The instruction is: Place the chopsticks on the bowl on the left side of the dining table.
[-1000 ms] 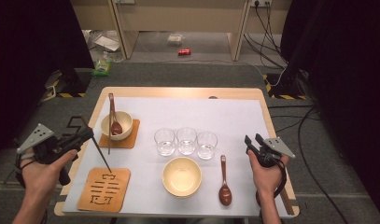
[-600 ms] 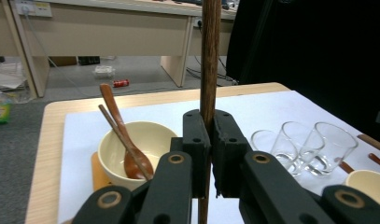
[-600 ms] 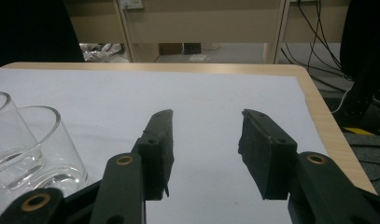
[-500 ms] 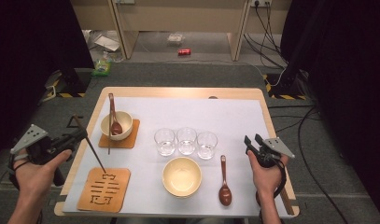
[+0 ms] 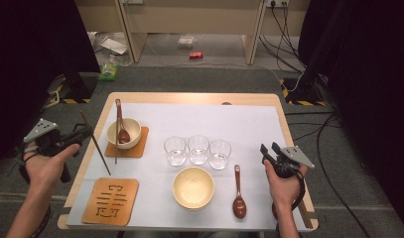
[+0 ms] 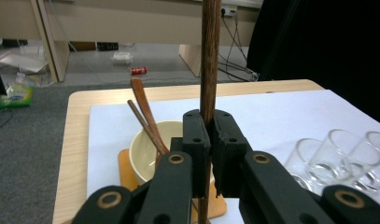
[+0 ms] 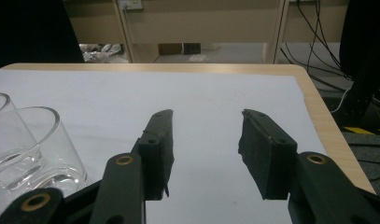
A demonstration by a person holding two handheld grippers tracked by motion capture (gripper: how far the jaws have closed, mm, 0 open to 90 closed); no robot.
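Wooden chopstick [image 6: 210,56], top cut off, is clamped in the left gripper [image 6: 211,140] jaws; right gripper [image 7: 205,154] jaws gape empty at three o'clock.

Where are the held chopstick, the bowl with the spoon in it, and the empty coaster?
chopstick [image 5: 96,144], high view, mid-shaft.
bowl [image 5: 131,127], high view, right rim.
coaster [image 5: 127,186], high view, plain right edge.

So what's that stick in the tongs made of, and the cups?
The stick looks like dark wood, with a matte finish and streaky grain along it. The cups look like clear glass: the white cover shows through them and their rims shine.
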